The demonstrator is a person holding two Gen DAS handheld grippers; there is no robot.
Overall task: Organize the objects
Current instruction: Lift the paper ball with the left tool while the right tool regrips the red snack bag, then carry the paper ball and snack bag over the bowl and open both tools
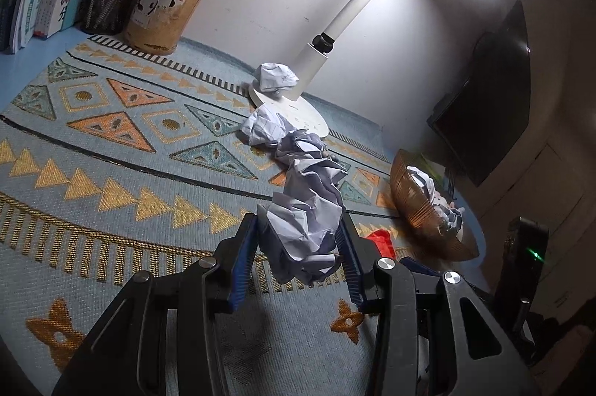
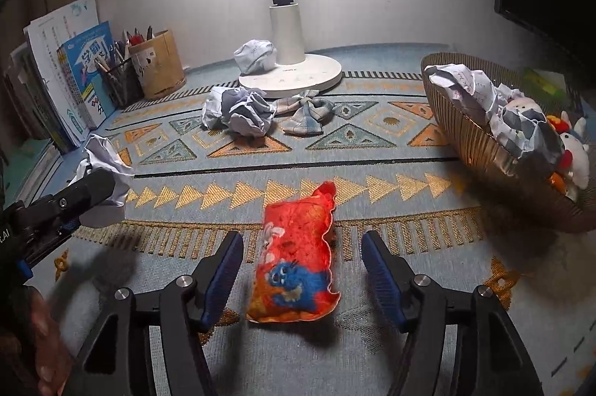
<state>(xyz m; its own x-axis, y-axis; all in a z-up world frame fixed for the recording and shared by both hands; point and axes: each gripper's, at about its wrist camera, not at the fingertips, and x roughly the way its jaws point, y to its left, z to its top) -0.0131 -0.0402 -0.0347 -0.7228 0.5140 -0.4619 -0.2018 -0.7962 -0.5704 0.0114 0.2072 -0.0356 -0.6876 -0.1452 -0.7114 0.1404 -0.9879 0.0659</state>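
The right gripper (image 2: 301, 269) has its fingers (image 2: 225, 269) spread wide apart, and the red snack packet (image 2: 296, 254) lies flat on the bench (image 2: 149, 284) directly between them, touching neither pad. Its long axis runs away from the fingers, nearly along the line they point, leaning slightly to the right at the far end, so the pads face its two long sides. This hand is clearly the nearer one to the packet.

To the left of those fingers, the left gripper (image 1: 301, 243) is clamped on a crumpled paper ball (image 1: 305, 232), held just above the bench; the ball fills the gap and bulges out ahead of the pads.

Further ahead and to the right stands the woven basket (image 2: 462, 135), already carrying paper and small plush toys; it is well apart from the packet but on the right hand's own side.

Beyond, near the lamp base (image 2: 290, 79), lie more paper balls (image 2: 238, 113) and a checked cloth bow (image 2: 305, 114), still loose on the bench.

My reading: the packet is either just set down or about to be gripped, and the basket is the likely destination for the paper.
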